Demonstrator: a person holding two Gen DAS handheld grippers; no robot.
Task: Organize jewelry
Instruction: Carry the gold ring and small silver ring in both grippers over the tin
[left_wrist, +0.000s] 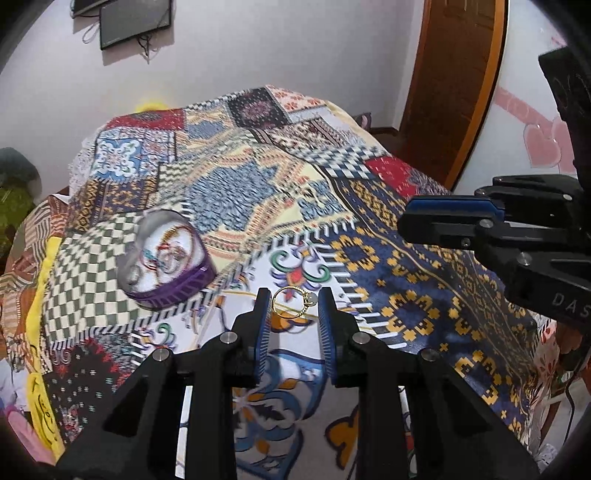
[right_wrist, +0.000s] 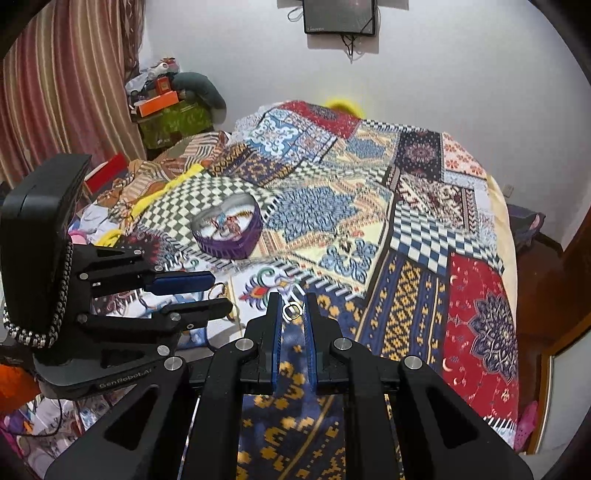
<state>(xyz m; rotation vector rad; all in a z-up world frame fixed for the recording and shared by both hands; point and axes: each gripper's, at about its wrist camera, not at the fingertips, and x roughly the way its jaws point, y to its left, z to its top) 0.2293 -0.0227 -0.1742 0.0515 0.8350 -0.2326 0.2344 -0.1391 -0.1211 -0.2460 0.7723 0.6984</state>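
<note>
A gold ring with a pale stone (left_wrist: 294, 302) sits between the tips of my left gripper (left_wrist: 294, 304), whose jaws touch its sides. A small silver ring (right_wrist: 291, 310) sits between the tips of my right gripper (right_wrist: 291, 308), also pinched. A purple heart-shaped box (left_wrist: 168, 258) with several bangles inside lies open on the patterned bedspread (left_wrist: 406, 295), left of and beyond the left gripper. It also shows in the right wrist view (right_wrist: 229, 230). The left gripper (right_wrist: 218, 290) appears there at lower left, the gold ring between its tips.
The right gripper (left_wrist: 443, 218) reaches in from the right edge of the left wrist view. Piled clothes and boxes (right_wrist: 166, 107) stand at the bed's far left by a striped curtain (right_wrist: 66, 81). A wooden door (left_wrist: 454, 85) stands at the right.
</note>
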